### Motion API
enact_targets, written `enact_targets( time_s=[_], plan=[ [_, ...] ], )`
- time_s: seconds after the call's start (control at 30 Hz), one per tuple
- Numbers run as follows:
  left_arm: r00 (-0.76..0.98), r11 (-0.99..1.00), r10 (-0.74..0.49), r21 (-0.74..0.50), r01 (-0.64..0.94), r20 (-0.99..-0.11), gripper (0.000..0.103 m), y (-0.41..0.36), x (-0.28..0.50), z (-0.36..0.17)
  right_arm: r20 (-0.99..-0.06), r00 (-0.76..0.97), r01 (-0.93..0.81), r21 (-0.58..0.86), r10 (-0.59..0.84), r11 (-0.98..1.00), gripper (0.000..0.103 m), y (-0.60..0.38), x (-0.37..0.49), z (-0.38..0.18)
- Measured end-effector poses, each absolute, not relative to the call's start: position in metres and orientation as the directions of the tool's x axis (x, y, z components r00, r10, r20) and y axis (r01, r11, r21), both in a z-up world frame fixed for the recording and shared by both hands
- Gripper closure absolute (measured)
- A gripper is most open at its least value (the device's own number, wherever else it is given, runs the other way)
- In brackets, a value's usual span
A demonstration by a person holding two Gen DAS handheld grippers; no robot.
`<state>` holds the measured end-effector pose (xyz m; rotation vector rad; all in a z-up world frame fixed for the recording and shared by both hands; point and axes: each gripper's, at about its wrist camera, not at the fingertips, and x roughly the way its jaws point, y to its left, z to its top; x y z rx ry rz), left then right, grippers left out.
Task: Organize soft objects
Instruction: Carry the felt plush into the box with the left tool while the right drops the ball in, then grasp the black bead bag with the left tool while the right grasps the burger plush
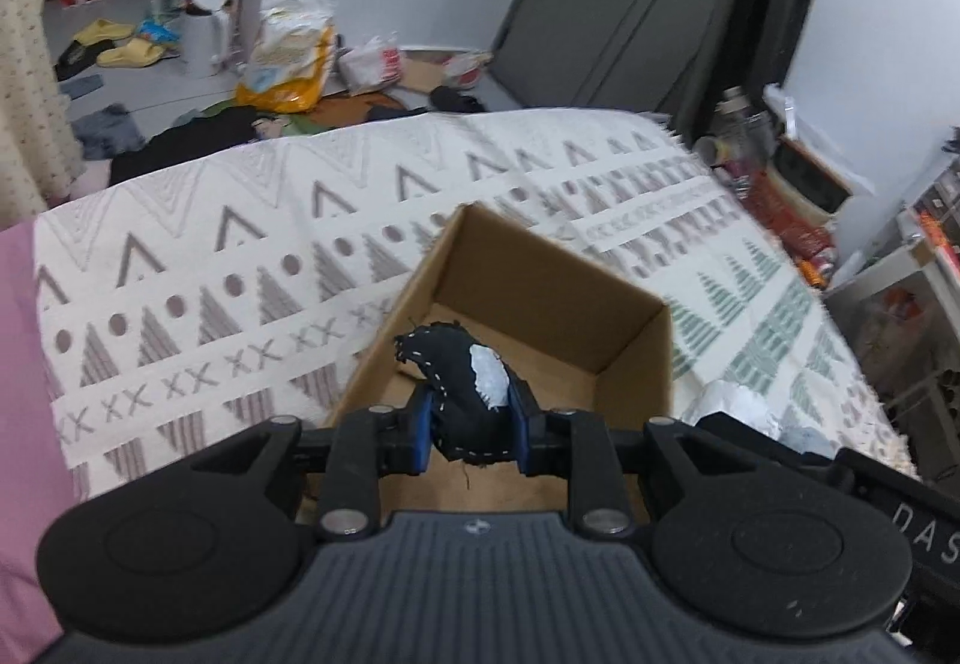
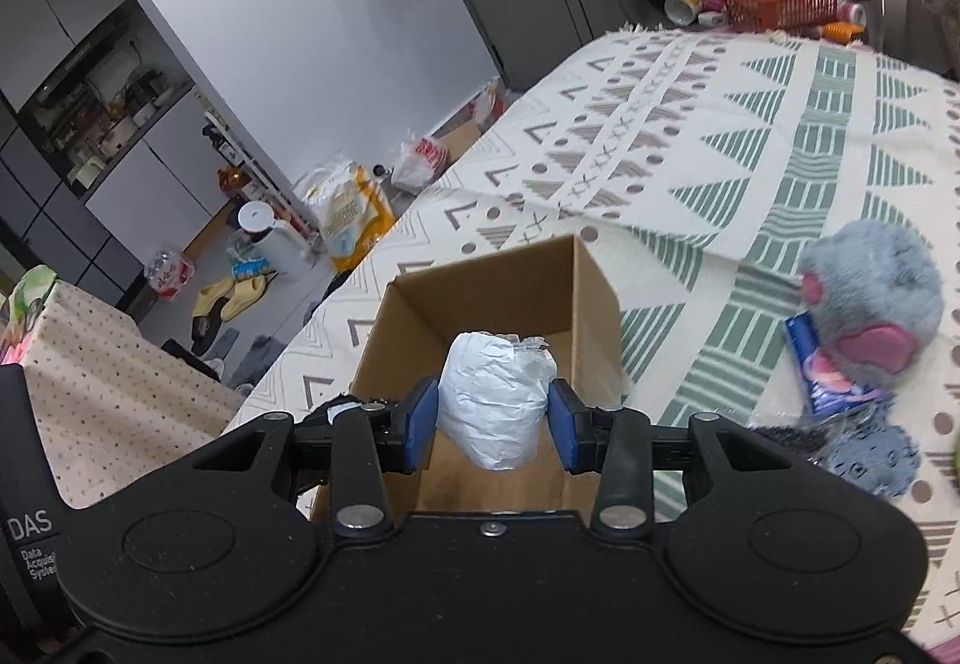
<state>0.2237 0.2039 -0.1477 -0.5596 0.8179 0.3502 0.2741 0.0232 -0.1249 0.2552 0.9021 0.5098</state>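
Evidently the step in hand is the drop into the cardboard box [image 1: 528, 298]: both grippers hang over its open top, each carrying a soft thing. The left gripper [image 1: 469, 424] has its blue pads pinching a black stitched pouch [image 1: 459, 394] with white dashed seams and a pale patch on its right side; the pouch hangs above the box's near end. The right gripper [image 2: 492, 421] has its jaws pressed on a white crumpled bundle [image 2: 495, 400], likewise held over the box interior. The box floor that can be seen looks bare.

As a judgement, the next move calls for lowering each load a little further inside the walls and then spreading the jaws, one hand at a time so the two grippers do not crowd each other in the narrow opening.

The box stands on a patterned bedspread [image 2: 690, 154]. To its right lie a grey plush toy [image 2: 870, 292] with pink ears and a blue packet [image 2: 822, 370] just beside it, probably still to be sorted.

Readable writing is scant: "DAS" and "Data Acquisi… System" on the left gripper's body in the right wrist view, and "DAS" on the right gripper's body at the far right of the left wrist view. Print on the bags on the floor is too small to read.
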Motion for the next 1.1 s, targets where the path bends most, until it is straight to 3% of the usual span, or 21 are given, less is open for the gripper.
enact_targets(
  time_s=[0.1, 0.23, 0.57, 0.8, 1.1],
  plan=[
    [0.622, 0.780, 0.087, -0.336, -0.529, -0.778, 0.076, 0.210, 0.223, -0.151, -0.688, 0.497, -0.313, 0.427, 0.529, 0.849, 0.063, 0.028, 0.274, -0.129],
    [0.608, 0.750, 0.106, -0.338, -0.569, -0.787, 0.052, 0.215, 0.220, -0.148, -0.696, 0.481, -0.311, 0.434, 0.534, 0.846, 0.063, 0.032, 0.275, -0.134],
    [0.631, 0.730, 0.123, -0.361, -0.581, -0.766, 0.041, 0.217, 0.216, -0.140, -0.712, 0.425, -0.311, 0.465, 0.559, 0.829, 0.061, 0.038, 0.279, -0.142],
    [0.630, 0.724, 0.133, -0.359, -0.589, -0.765, 0.033, 0.215, 0.217, -0.140, -0.711, 0.414, -0.307, 0.479, 0.568, 0.823, 0.035, 0.027, 0.278, -0.143],
    [0.648, 0.756, 0.124, -0.352, -0.553, -0.752, 0.025, 0.197, 0.221, -0.137, -0.699, 0.465, -0.276, 0.468, 0.542, 0.840, 0.026, -0.021, 0.269, -0.130]
  ],
)
